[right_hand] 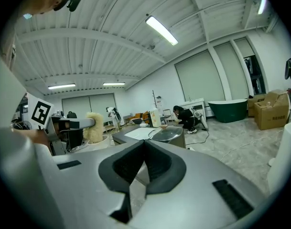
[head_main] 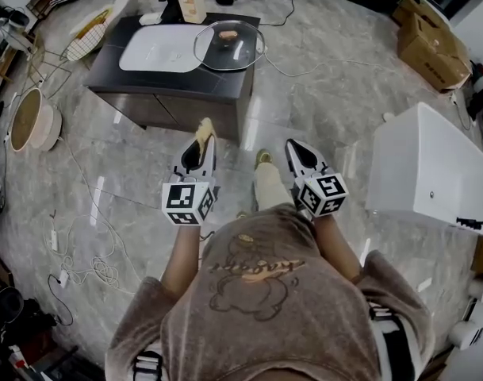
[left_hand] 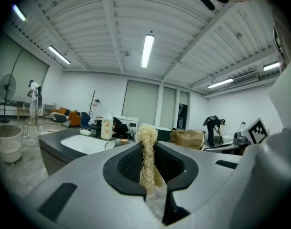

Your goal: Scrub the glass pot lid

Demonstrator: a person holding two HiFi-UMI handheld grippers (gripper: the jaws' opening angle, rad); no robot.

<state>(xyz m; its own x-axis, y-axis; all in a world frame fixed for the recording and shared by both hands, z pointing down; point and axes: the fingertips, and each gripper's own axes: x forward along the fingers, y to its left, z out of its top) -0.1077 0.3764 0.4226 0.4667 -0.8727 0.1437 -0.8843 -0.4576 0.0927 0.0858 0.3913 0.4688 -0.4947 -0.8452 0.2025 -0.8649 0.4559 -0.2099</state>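
The left gripper point(head_main: 201, 144) is clamped on a loofah scrubber point(left_hand: 147, 147). The right gripper point(head_main: 295, 148) has its jaws closed on nothing. The glass pot lid point(head_main: 229, 46) lies at the dark counter's point(head_main: 170, 86) right end, beside a white basin point(head_main: 158, 51).

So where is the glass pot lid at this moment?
The glass pot lid lies at the top centre of the head view, on the dark counter, just right of the white sink.
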